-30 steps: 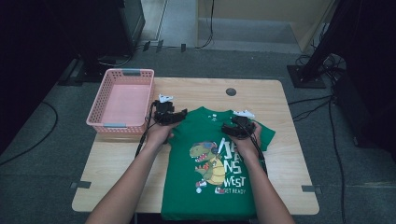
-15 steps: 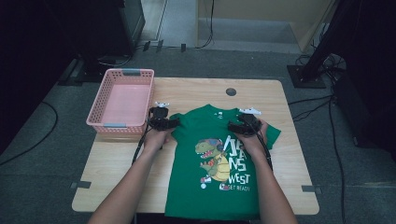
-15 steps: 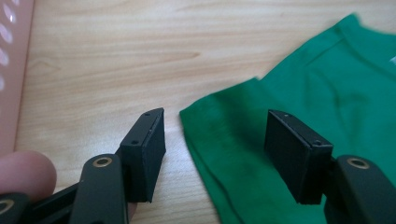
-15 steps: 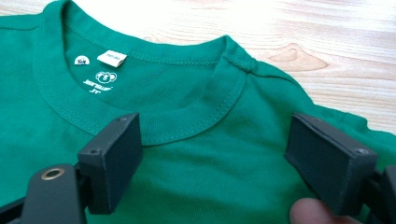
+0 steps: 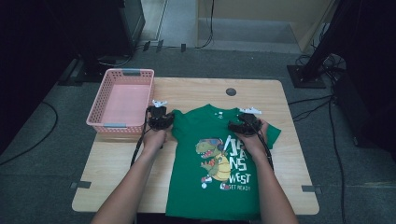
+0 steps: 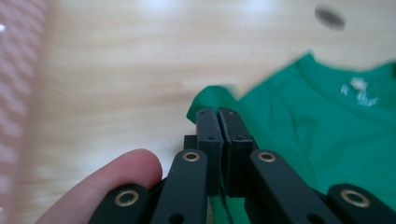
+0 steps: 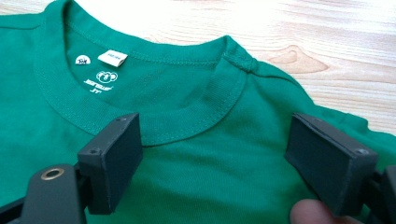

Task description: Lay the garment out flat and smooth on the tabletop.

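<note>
Since a second ago, both grippers have been drawn slightly toward the person along the green t-shirt (image 5: 219,163), which lies flat on the wooden table (image 5: 196,91), print up. Left gripper (image 6: 218,122) is clamped on the folded left sleeve (jaws pressed together). Right gripper (image 7: 229,158) is held wide open over the right shoulder, beside the collar. Pink basket (image 5: 122,100) sits at left.

**Cloth, wood and matt plastic**

The green T-shirt (image 7: 187,154) was soft knitted cloth with a ribbed collar. The table (image 5: 196,91) showed pale, smooth wood grain. The left gripper (image 6: 218,116) and right gripper (image 7: 224,158) had matt black plastic jaws with brass-coloured rivets. The pink basket (image 5: 122,100), upper left, looked like latticed plastic.
</note>
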`<state>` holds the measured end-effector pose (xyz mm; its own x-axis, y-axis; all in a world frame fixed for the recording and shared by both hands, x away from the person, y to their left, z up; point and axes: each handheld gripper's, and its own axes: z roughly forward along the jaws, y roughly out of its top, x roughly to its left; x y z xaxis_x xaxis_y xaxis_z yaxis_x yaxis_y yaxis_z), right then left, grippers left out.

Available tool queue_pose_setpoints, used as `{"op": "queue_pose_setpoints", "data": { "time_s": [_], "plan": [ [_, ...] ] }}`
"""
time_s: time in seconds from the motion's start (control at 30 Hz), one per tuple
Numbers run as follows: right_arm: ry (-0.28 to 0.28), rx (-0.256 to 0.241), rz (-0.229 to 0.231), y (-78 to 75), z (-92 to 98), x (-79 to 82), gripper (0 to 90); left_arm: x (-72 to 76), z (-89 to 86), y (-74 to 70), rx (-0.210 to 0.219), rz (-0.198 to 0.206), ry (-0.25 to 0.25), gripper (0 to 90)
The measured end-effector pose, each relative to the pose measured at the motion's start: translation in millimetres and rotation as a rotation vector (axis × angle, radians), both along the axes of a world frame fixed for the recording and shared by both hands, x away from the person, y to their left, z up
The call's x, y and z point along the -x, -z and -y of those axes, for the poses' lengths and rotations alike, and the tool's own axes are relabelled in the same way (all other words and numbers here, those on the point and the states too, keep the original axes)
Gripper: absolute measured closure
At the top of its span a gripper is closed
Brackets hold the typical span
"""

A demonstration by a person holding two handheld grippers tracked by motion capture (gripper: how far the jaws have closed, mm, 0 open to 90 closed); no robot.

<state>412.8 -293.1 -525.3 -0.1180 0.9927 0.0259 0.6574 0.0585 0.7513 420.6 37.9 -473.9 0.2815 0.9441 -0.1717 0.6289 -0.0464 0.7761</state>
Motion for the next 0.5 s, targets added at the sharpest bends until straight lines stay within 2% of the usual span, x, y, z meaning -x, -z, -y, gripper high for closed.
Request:
{"op": "queue_pose_setpoints", "data": {
  "time_s": [0.03,0.1,0.13,0.17,0.23,0.3,0.4,0.43,0.5],
  "plan": [
    [-0.001,0.0,0.0,0.0,0.0,-0.1,18.5,0.8,-1.3,-2.7,-0.006,0.009,-0.021,89.3],
    [-0.001,0.0,0.0,0.0,0.1,-0.2,18.5,1.4,-1.7,-4.4,-0.064,0.048,-0.092,82.9],
    [-0.002,0.0,0.0,0.0,0.2,-0.2,18.5,0.7,-2.5,-3.9,-0.077,0.051,-0.109,76.2],
    [-0.003,0.001,0.0,0.0,0.5,-0.3,18.5,0.2,-2.1,-3.1,-0.063,0.037,-0.11,70.9],
    [-0.002,0.001,-0.001,-0.1,1.0,-0.7,18.5,2.4,4.7,-1.6,-0.066,0.041,-0.076,60.1],
    [-0.001,0.003,0.0,0.0,1.5,-1.3,18.5,5.4,13.8,0.6,-0.06,0.046,-0.007,54.4],
    [0.001,0.003,0.0,0.0,1.8,-2.2,18.5,6.6,26.2,7.2,0.006,0.014,0.105,51.1],
    [0.002,0.002,0.0,0.0,1.9,-2.4,18.5,6.9,30.6,10.4,0.004,0.007,0.134,50.1],
    [0.006,0.001,0.0,0.0,1.8,-3.3,18.5,6.9,38.1,17.9,-0.029,-0.009,0.17,48.7]
  ]
}}
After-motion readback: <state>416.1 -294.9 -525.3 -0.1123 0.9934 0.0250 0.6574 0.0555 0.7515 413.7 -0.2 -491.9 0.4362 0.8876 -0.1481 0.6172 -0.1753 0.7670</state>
